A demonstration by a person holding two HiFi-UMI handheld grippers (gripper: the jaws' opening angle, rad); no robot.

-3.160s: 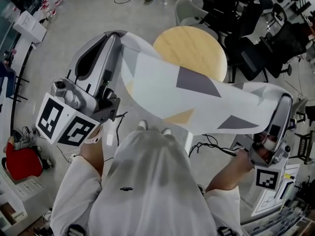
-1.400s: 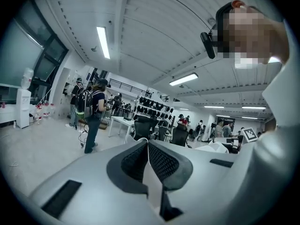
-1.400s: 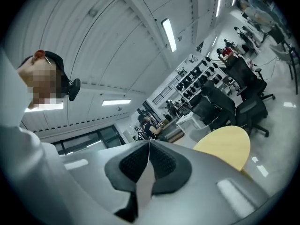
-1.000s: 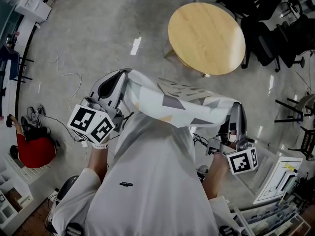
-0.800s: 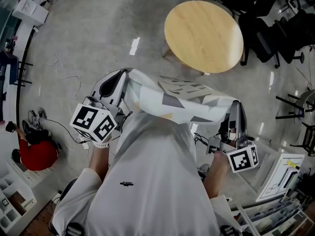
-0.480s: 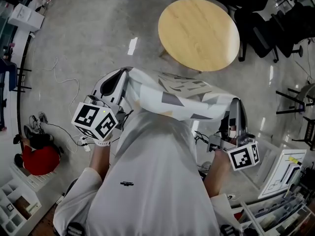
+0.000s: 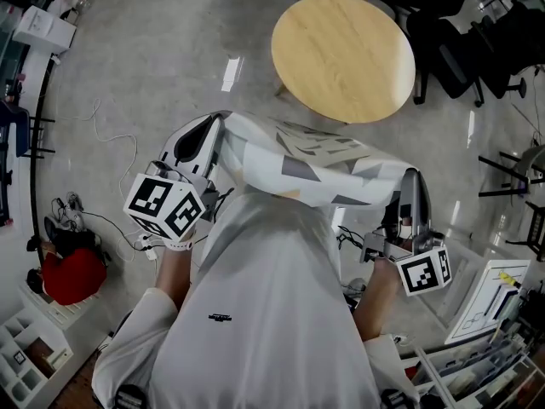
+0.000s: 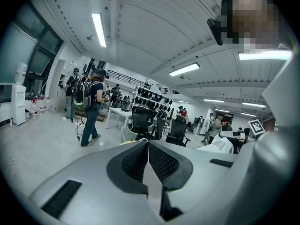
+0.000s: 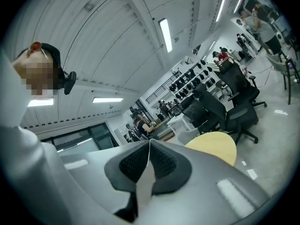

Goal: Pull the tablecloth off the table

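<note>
The round wooden table (image 7: 343, 45) stands bare, apart from the cloth; it also shows as a yellow disc (image 9: 213, 146) in the right gripper view. The white tablecloth (image 7: 315, 164) with grey triangles hangs bunched in the air between my two grippers, in front of the person's chest. My left gripper (image 7: 217, 124) is shut on its left end, and a thin edge of cloth (image 8: 152, 182) shows pinched between the dark pads. My right gripper (image 7: 412, 179) is shut on the right end, with a strip of cloth (image 9: 143, 184) in its closed jaws.
Black office chairs (image 7: 477, 32) crowd the space right of the table. Cables (image 7: 106, 135) trail over the floor at left, near a red object (image 7: 64, 275). A white cart (image 7: 490, 301) stands at lower right. People (image 8: 89, 107) stand far off in the room.
The cloth, earlier draped over the table's near edge, now hangs free of it and the tabletop is bare. Both grippers have drawn back with the cloth, farther from the table.
</note>
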